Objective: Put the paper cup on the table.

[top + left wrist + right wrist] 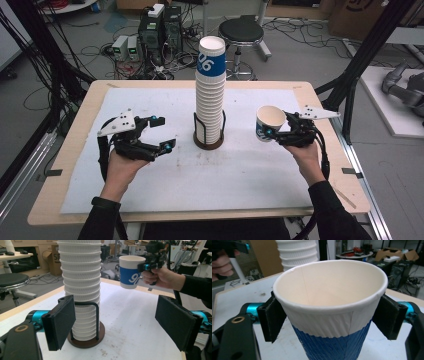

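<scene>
1. The right tongs clamp a single paper cup by its sides, upright and held above the counter, right of the cup stack.
2. The left tongs hover spread wide and empty, left of the stack.
3. The stack stands tall in a dark wire holder at the counter's middle.

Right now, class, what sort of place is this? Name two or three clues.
Probably a lab or workshop, not a café: computer towers and tangled cables sit on the floor, cardboard boxes are piled behind, and the cup stack stands on a paper-covered table.
</scene>
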`<control>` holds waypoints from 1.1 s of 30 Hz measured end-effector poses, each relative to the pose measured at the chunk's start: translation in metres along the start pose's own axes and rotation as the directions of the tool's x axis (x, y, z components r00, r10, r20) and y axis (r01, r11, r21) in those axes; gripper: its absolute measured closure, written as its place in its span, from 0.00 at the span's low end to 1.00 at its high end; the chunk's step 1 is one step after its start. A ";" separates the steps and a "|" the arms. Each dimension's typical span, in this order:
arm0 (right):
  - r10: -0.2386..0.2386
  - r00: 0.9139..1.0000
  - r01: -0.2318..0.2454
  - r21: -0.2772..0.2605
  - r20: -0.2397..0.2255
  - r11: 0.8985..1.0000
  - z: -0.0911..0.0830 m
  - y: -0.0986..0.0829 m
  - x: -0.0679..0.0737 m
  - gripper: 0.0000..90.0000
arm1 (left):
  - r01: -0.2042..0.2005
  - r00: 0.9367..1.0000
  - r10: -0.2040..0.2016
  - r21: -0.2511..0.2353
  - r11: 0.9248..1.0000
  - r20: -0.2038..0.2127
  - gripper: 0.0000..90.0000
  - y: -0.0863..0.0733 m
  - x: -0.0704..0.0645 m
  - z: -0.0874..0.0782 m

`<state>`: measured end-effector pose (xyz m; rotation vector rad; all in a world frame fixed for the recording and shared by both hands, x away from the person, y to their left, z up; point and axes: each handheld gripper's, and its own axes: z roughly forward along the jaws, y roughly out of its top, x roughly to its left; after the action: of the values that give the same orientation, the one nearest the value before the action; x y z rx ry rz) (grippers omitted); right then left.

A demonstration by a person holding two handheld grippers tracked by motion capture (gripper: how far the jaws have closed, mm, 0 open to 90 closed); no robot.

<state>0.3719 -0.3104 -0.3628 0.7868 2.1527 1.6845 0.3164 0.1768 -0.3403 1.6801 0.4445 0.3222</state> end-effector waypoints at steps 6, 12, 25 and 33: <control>0.024 0.998 -0.023 -0.005 0.061 1.000 0.005 -0.008 -0.009 0.23 | 0.001 1.000 -0.001 -0.003 1.000 -0.004 0.19 -0.001 0.000 0.000; 0.046 0.993 -0.046 -0.002 0.104 0.999 0.011 -0.016 -0.021 0.23 | -0.003 1.000 0.003 -0.001 1.000 -0.008 0.19 -0.001 0.002 0.003; 0.122 0.978 -0.124 0.003 0.168 0.992 0.029 -0.042 -0.041 0.23 | -0.008 1.000 0.008 -0.003 1.000 -0.017 0.19 -0.003 0.003 -0.001; 0.124 0.973 -0.132 0.029 0.196 0.991 0.040 -0.053 -0.047 0.23 | -0.003 1.000 0.003 -0.004 1.000 -0.012 0.19 -0.008 0.004 -0.001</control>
<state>0.4190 -0.3154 -0.4292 1.0762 2.0480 1.5541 0.3184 0.1805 -0.3484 1.6761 0.4499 0.3353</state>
